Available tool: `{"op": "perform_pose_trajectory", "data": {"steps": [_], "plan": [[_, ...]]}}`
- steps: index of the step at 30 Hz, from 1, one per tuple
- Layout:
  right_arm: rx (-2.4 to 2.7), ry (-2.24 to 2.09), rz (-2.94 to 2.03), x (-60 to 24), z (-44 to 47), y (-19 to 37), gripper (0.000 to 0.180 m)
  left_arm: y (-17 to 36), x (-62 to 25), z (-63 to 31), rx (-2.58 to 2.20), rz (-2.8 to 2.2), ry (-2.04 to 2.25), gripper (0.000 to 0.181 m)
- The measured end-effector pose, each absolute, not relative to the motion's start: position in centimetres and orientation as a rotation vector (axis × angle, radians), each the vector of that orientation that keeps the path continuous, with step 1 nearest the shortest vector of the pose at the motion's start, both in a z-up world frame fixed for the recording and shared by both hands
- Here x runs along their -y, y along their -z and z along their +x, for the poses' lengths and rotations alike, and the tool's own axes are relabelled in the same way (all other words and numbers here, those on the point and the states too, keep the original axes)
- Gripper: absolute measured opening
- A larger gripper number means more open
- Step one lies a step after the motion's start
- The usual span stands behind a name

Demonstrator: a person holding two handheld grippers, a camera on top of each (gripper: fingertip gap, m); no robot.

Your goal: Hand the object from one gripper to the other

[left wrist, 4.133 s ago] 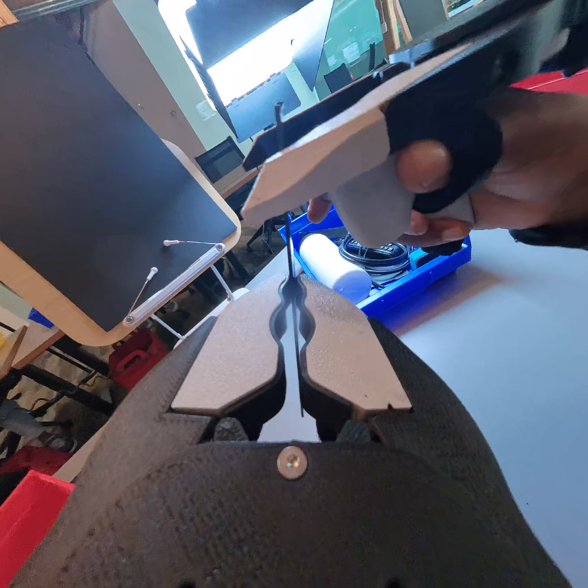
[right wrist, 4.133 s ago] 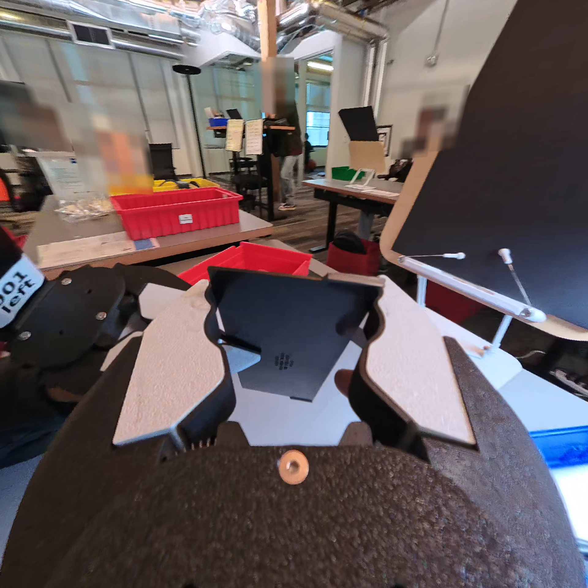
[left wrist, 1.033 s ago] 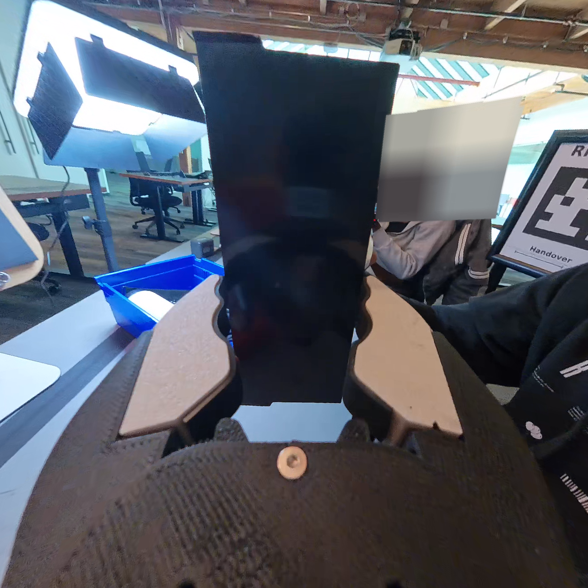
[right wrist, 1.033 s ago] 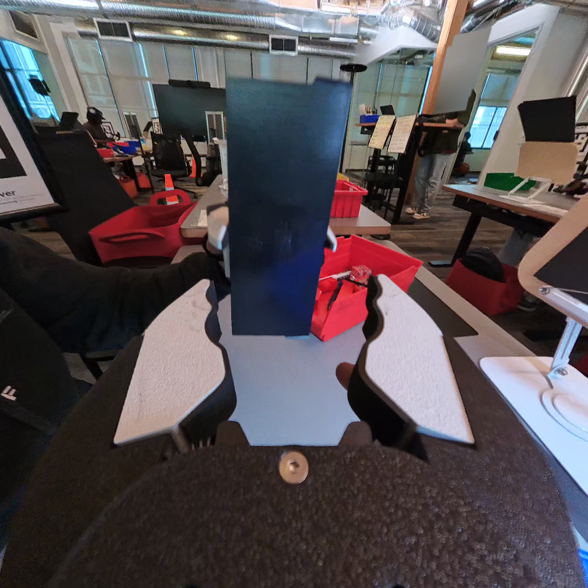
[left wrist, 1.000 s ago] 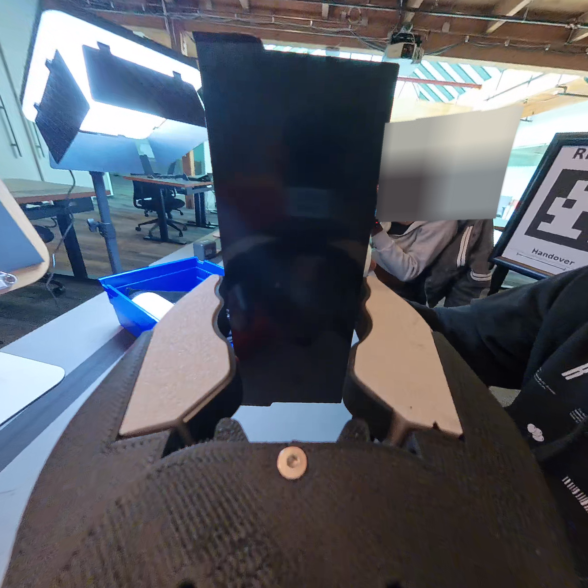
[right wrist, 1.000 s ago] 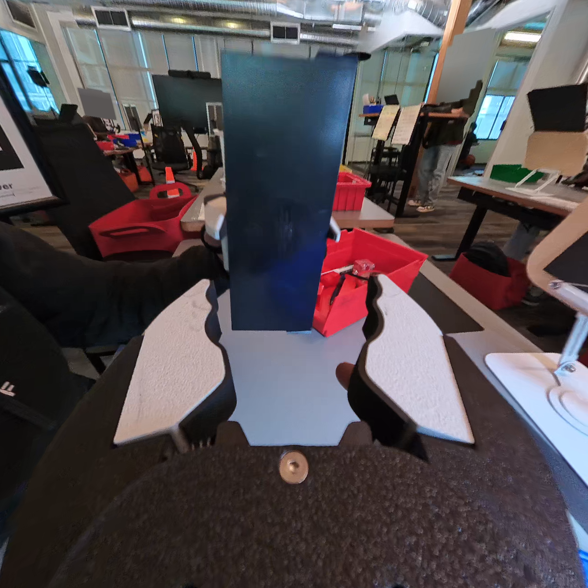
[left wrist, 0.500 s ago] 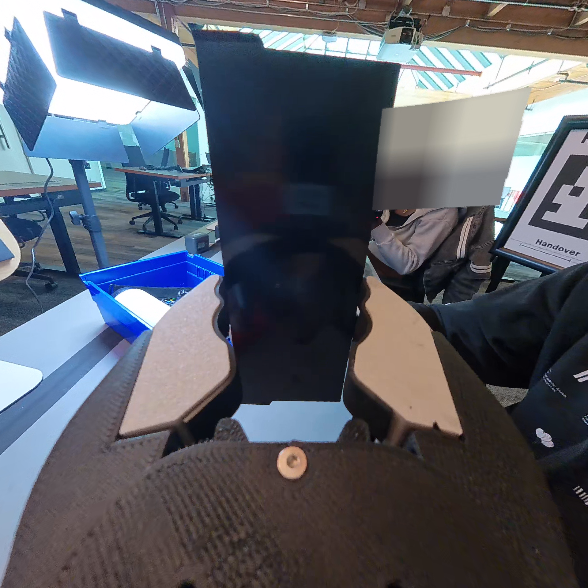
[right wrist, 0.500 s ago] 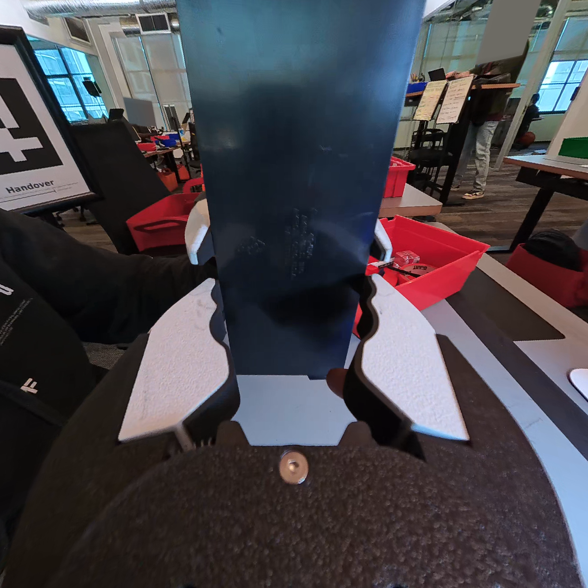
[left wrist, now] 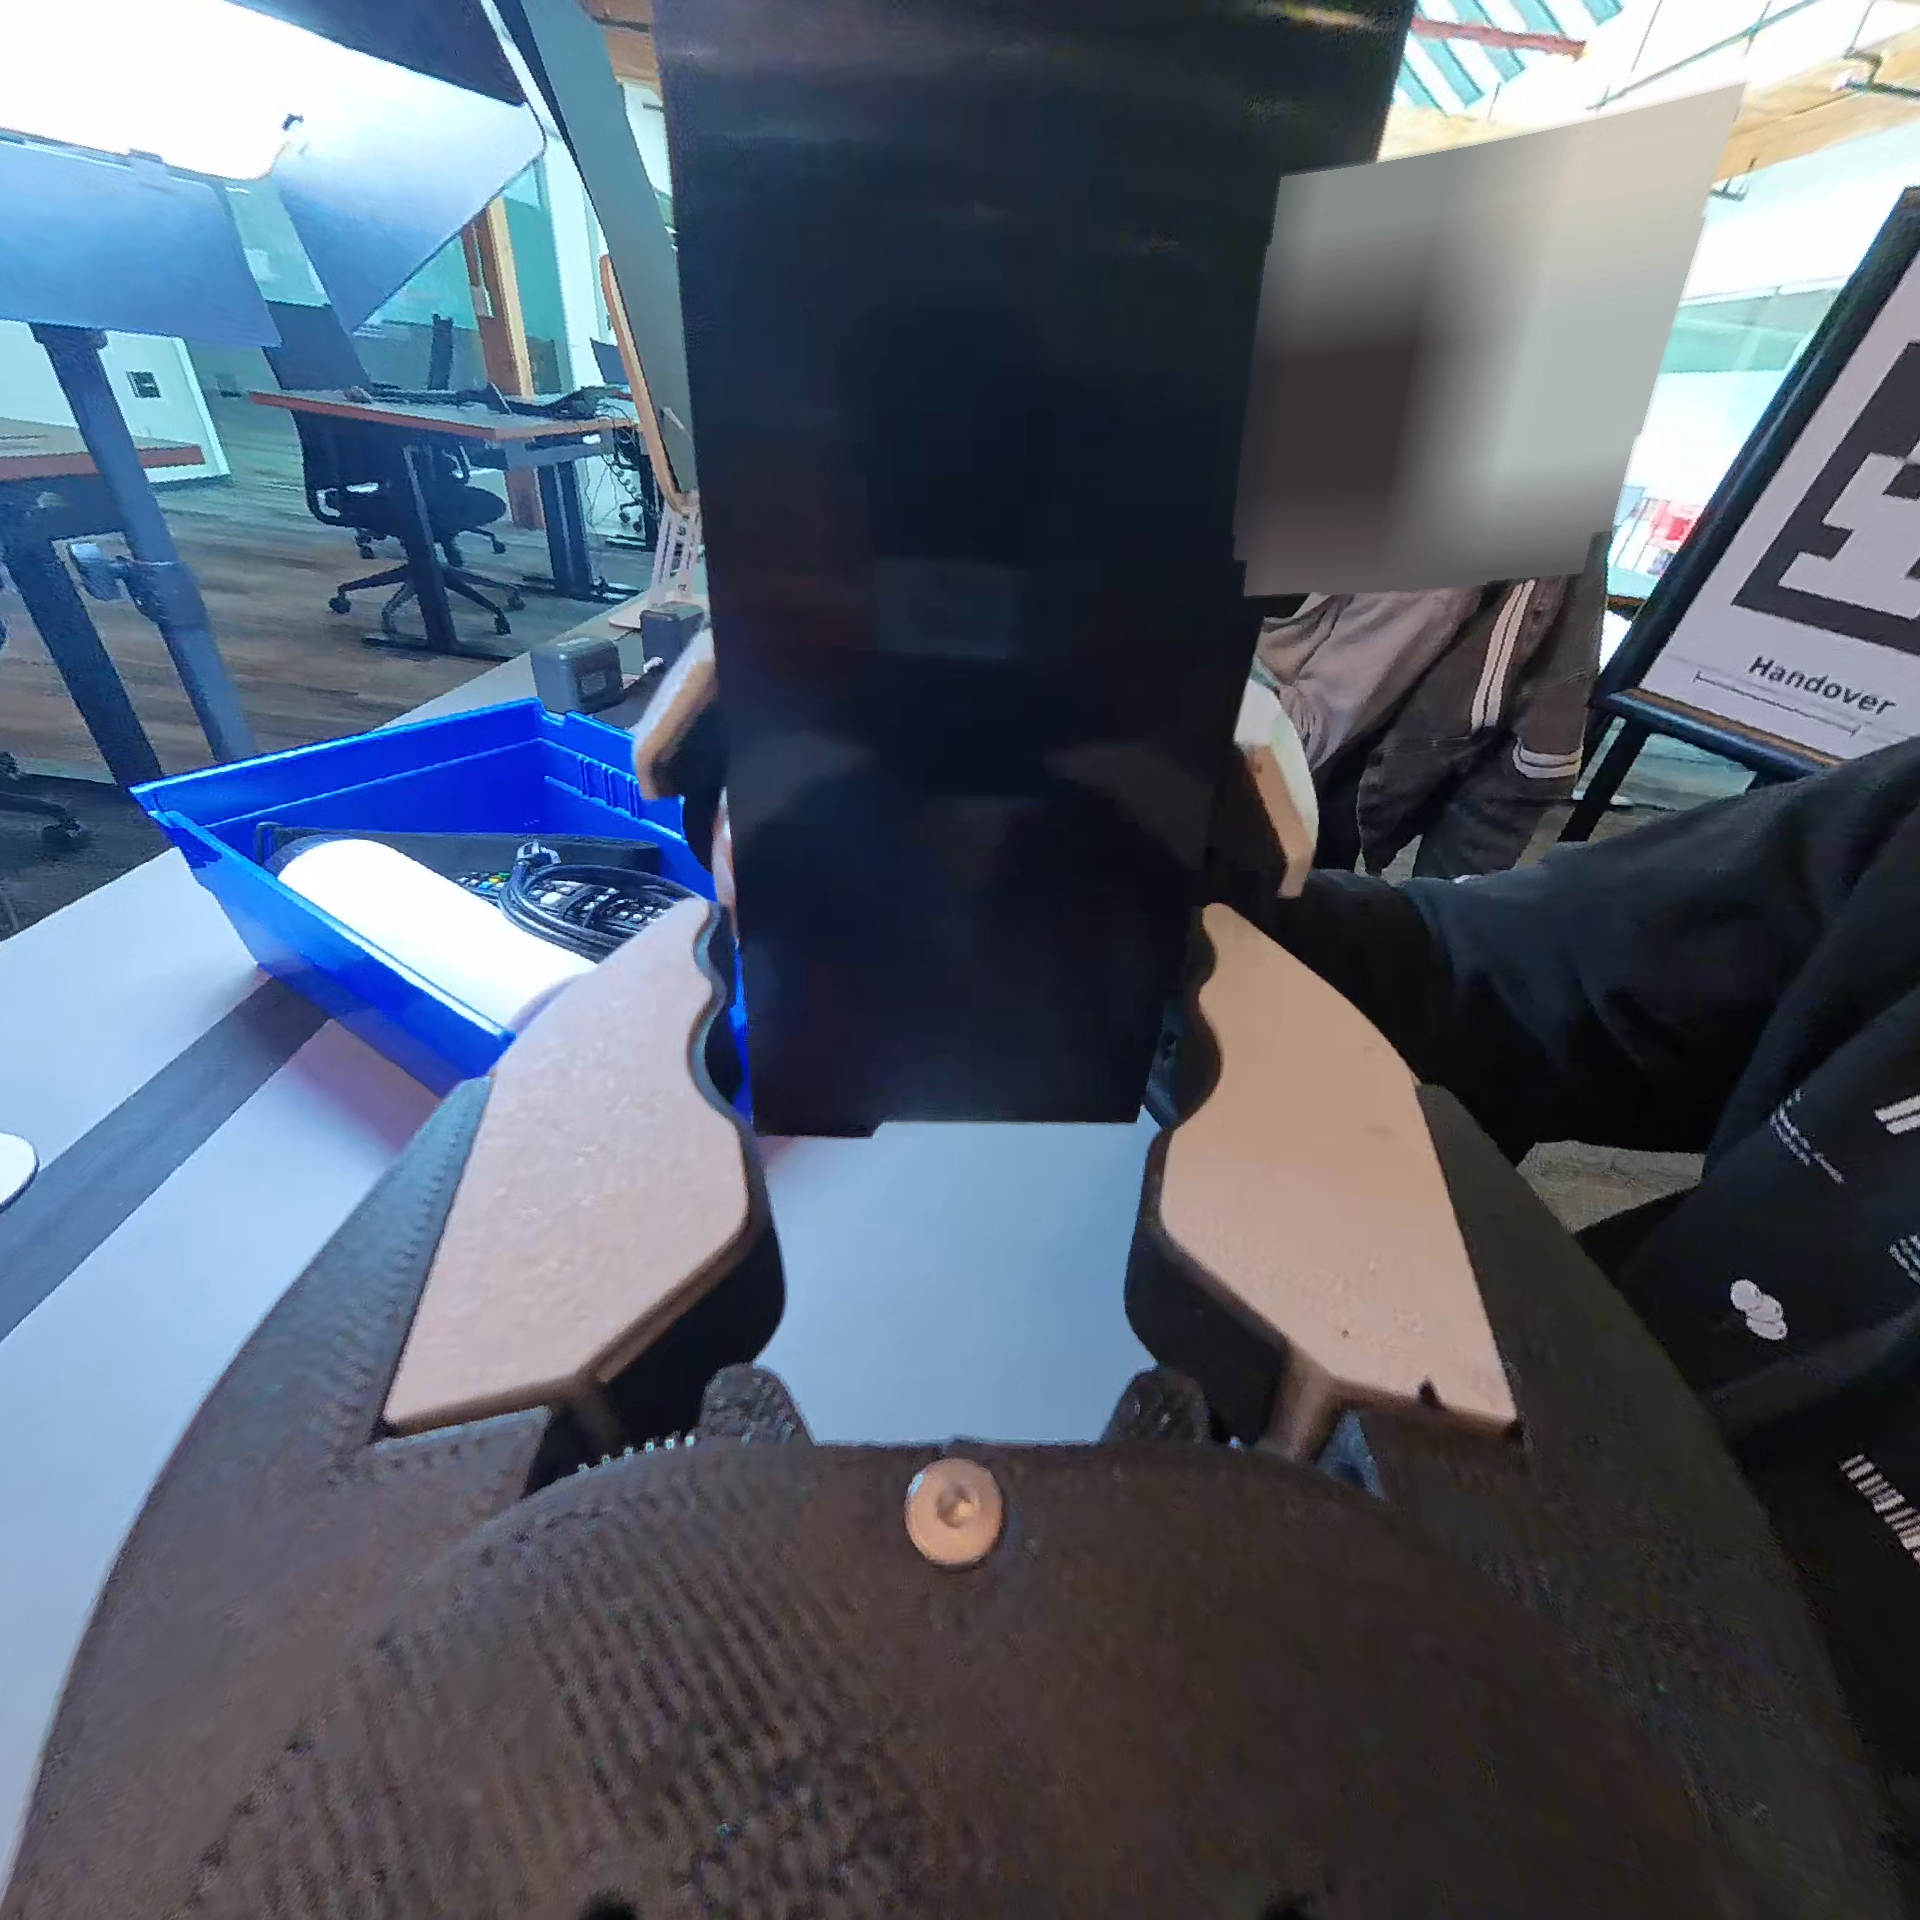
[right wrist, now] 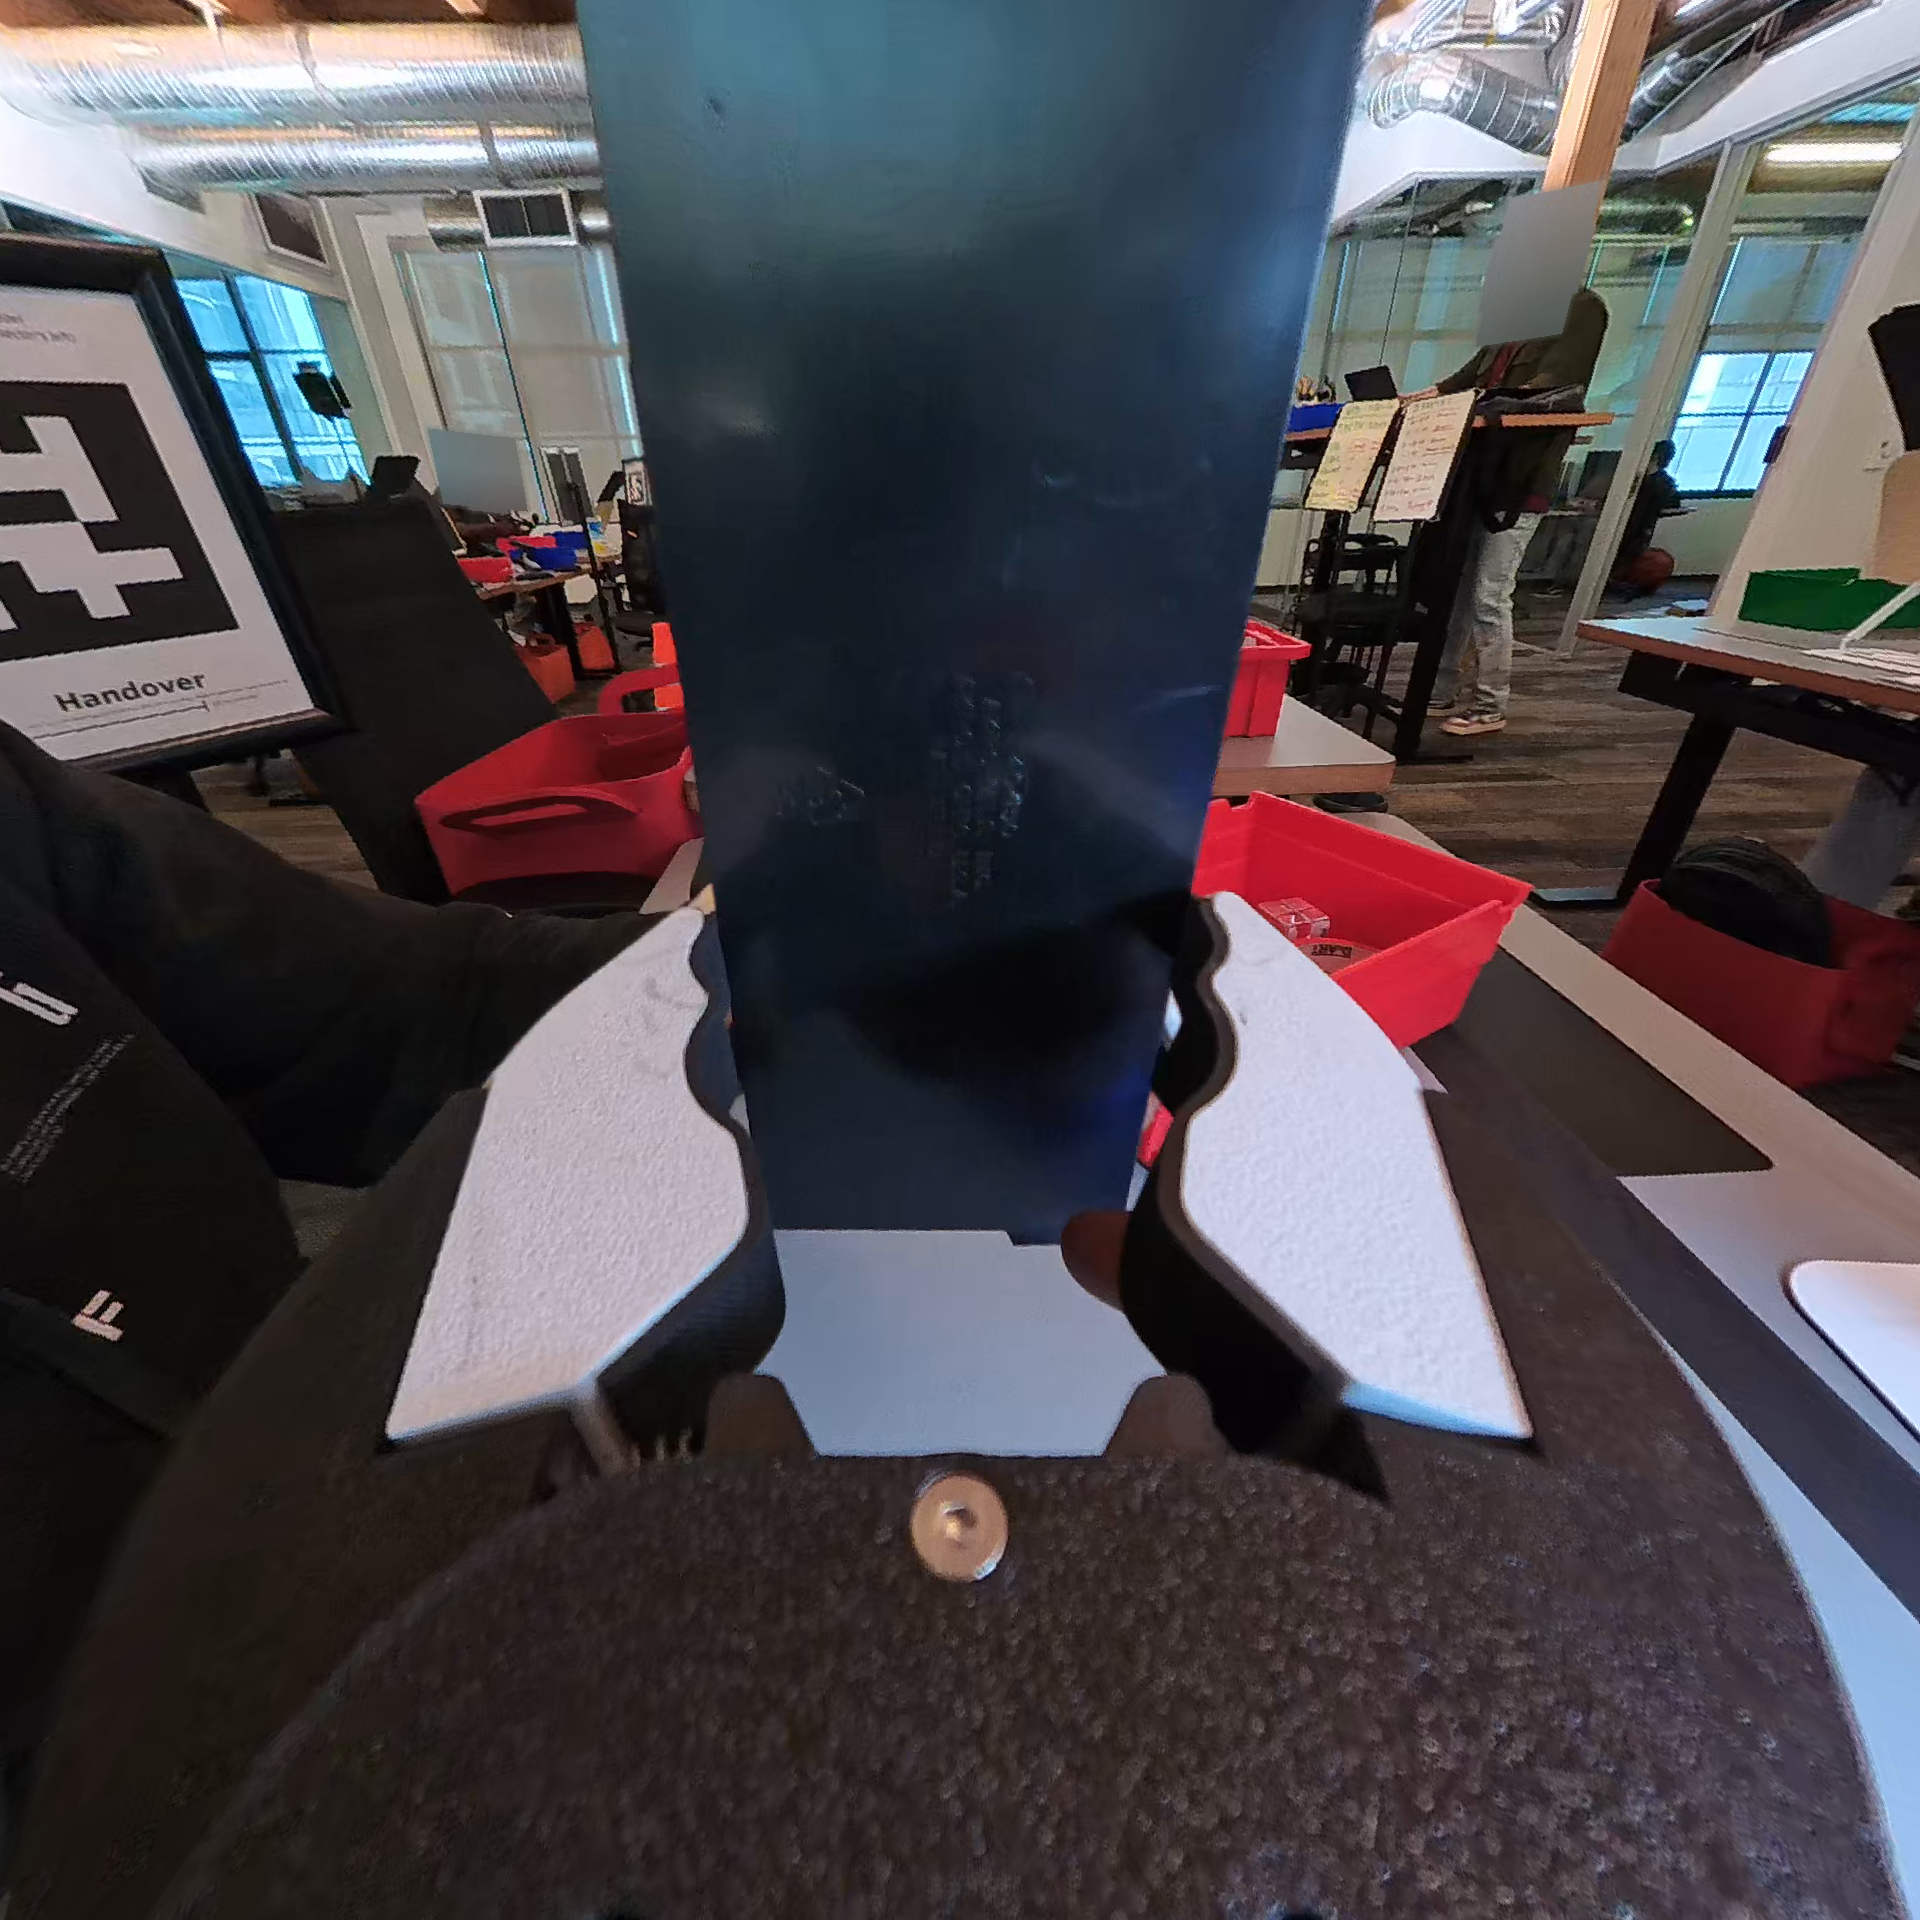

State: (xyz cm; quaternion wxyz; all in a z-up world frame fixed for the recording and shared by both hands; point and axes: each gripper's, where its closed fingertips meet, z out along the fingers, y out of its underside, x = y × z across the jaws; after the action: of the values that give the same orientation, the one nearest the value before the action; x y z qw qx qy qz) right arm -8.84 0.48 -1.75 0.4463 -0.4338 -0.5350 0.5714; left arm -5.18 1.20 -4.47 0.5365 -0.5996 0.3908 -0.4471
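Note:
A flat black plate (left wrist: 966, 623) stands upright between both grippers over the grey table (left wrist: 156, 1039). My right gripper (right wrist: 951, 935) is shut on its lower part (right wrist: 935, 520), one white finger on each side edge. In the left wrist view the right gripper's fingers (left wrist: 1273, 790) grip the plate from behind. My left gripper (left wrist: 956, 925) is open a little: its jaws flank the plate's bottom end without clamping it. The plate's bottom edge sits near the left fingertips. The plate hides most of the left gripper in the right wrist view.
A blue bin (left wrist: 343, 748) with a white roll (left wrist: 416, 904) and cables stands at the left. A red bin (right wrist: 1382, 904) stands beyond the right gripper. A framed sign (right wrist: 125, 520) and a black sleeve (left wrist: 1558, 987) are alongside. A white base (right wrist: 1860, 1330) lies at the right. Only a small space, under 4 cm, lies between the two pairs of fingers.
The right gripper came up to the plate and shut on it. The left gripper eased open, and the plate's bottom edge has slid out toward its fingertips.

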Motion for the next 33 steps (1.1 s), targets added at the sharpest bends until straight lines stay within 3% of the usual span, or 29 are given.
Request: {"op": "perform_pose_trajectory", "data": {"steps": [7,10,16,21,33], "plan": [[1.305,-1.382,-1.087,-0.6,-8.8,1.3,0.083,3.9,-1.2,-5.3,-0.908,-1.399,1.079,0.080],[1.275,-1.343,-1.078,-1.5,-7.5,0.1,0.091,2.5,-1.3,-6.5,-0.860,-1.362,1.095,0.079],[1.375,-1.325,-1.164,-1.6,-8.8,3.3,0.094,0.8,-1.2,-7.8,-0.804,-1.314,1.083,0.080],[1.397,-1.407,-1.148,0.3,-10.7,4.2,0.085,1.5,-1.0,-6.6,-0.834,-1.322,1.088,0.080],[1.342,-1.392,-1.129,-0.9,-8.5,2.0,0.084,1.0,-0.6,-8.1,-0.858,-1.331,1.101,0.083]]}}
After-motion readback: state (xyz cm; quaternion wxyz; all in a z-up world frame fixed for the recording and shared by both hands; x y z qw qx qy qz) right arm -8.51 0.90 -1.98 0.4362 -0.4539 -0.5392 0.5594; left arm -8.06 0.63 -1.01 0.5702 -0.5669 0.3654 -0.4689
